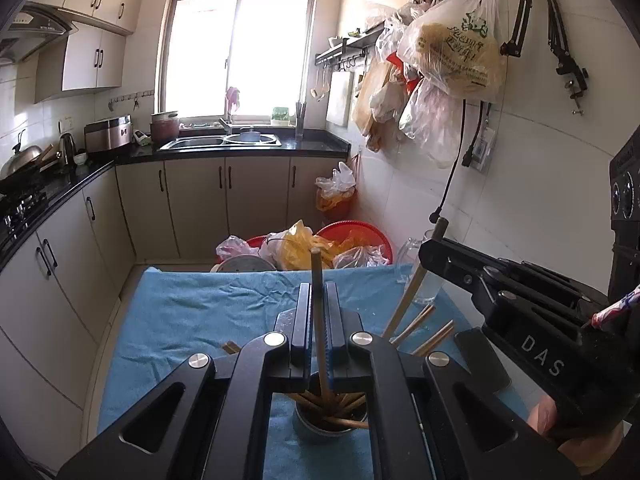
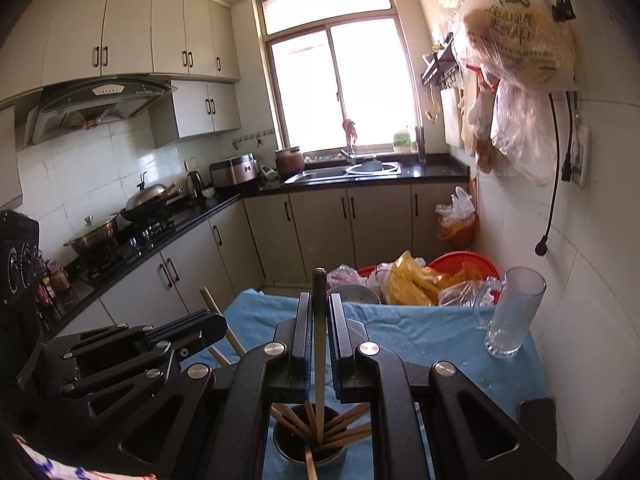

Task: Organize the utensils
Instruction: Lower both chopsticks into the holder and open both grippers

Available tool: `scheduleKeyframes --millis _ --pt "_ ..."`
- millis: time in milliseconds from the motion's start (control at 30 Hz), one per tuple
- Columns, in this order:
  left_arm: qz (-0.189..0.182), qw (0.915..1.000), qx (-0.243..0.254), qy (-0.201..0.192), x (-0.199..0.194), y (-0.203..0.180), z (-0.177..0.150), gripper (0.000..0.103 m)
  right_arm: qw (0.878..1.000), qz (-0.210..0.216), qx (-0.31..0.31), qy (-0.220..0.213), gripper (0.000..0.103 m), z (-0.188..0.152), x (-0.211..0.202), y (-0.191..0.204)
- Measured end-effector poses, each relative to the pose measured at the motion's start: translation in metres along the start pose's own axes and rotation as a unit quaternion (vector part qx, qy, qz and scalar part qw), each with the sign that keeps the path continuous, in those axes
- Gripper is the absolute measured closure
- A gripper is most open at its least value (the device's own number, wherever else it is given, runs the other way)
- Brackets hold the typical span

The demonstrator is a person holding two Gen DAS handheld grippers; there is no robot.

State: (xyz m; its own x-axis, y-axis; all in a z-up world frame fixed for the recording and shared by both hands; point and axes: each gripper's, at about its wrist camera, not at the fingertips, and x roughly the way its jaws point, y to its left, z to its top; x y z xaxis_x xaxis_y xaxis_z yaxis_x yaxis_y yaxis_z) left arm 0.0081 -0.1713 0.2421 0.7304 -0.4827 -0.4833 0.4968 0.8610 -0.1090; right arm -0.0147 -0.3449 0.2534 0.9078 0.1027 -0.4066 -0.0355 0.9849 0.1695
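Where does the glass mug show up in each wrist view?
Left wrist: glass mug at right of centre, on the blue cloth, mostly hidden behind the right gripper.
Right wrist: far right, in full view, standing on the cloth.
Shared landmark: the window.

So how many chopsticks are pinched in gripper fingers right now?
2: one chopstick in the left gripper, one chopstick in the right gripper, both above the holder cup.
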Motion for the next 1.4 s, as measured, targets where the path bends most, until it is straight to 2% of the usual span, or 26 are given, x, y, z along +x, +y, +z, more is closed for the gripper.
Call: scheduleKeyframes --millis 367,900,1267,1333,1400 --pt "0.015 0.9997 -0.004 0.018 0.012 0.008 -0.015 0.098 1.000 -0.002 -0.002 0.025 0.095 -0.014 0.011 0.001" --pt "0.017 0.9993 -0.015 0.030 0.018 0.015 -0.024 0.098 0.998 -0.004 -0.005 0.069 0.095 -0.026 0.039 -0.002" --pt "0.018 0.9993 -0.026 0.021 0.005 0.019 -0.025 0.097 0.996 -0.005 -0.007 0.087 0.095 -0.033 0.050 -0.001" --pt "0.018 0.9993 -0.027 0.019 0.000 0.020 -0.026 0.095 0.996 -0.005 -0.005 0.085 0.092 -0.032 0.050 -0.002" --pt "0.019 0.9993 -0.026 0.017 -0.005 0.019 -0.026 0.085 0.997 -0.005 -0.002 0.080 0.071 -0.029 0.047 -0.002"
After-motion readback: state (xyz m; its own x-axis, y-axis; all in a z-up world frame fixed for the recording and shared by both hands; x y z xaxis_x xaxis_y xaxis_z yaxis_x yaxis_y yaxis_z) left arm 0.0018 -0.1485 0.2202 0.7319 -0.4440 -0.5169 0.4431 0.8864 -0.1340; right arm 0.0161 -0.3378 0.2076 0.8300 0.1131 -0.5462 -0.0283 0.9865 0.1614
